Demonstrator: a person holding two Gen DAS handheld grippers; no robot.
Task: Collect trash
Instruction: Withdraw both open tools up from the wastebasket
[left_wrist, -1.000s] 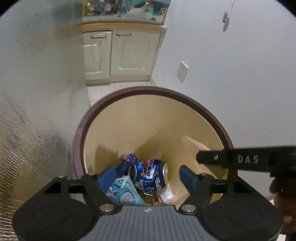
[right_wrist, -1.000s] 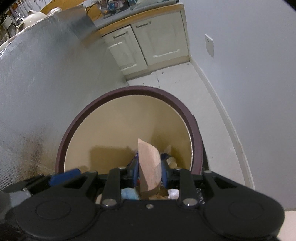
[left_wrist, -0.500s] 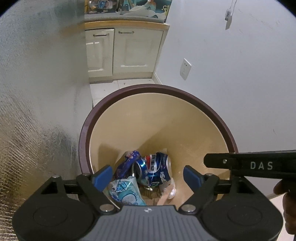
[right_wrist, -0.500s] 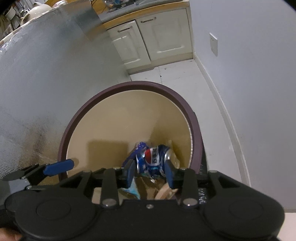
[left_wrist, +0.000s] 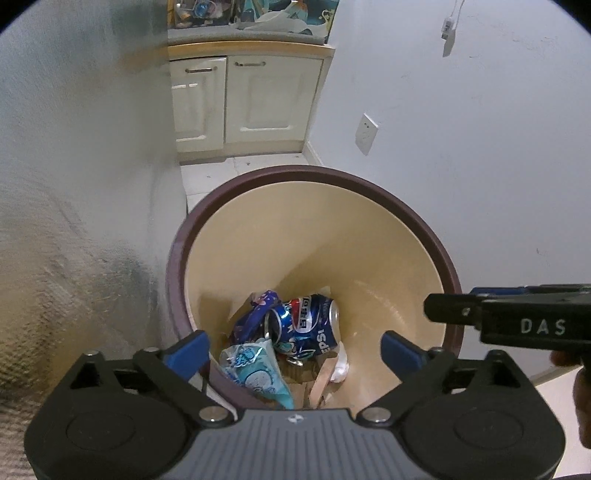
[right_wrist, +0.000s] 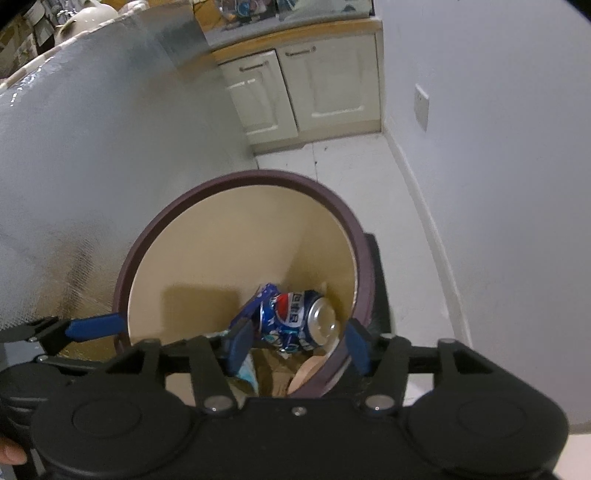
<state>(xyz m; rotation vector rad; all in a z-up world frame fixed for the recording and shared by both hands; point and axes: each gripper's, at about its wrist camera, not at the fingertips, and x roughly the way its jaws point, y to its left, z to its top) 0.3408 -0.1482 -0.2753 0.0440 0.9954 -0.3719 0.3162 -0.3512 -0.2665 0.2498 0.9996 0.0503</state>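
Observation:
A round bin with a dark maroon rim (left_wrist: 280, 173) (right_wrist: 236, 179) and cream inside stands below both grippers. In it lie a crushed blue Pepsi can (left_wrist: 310, 328) (right_wrist: 295, 321), a light blue wrapper (left_wrist: 255, 369), a purple wrapper (left_wrist: 255, 314) and a brown paper piece (left_wrist: 321, 380) (right_wrist: 306, 373). My left gripper (left_wrist: 293, 349) is open and empty above the bin's near rim. My right gripper (right_wrist: 299, 349) is open and empty above the bin; its finger (left_wrist: 454, 308) shows at the right of the left wrist view.
A silver foil-covered surface (right_wrist: 74, 166) stands close on the left of the bin. A white wall with a socket (left_wrist: 365, 133) is on the right. Cream cabinets (left_wrist: 243, 99) under a cluttered counter are at the back, beyond white floor tiles (right_wrist: 351, 166).
The right gripper opened and let go of the brown paper piece, which now lies in the bin. Both grippers have lifted back from the bin.

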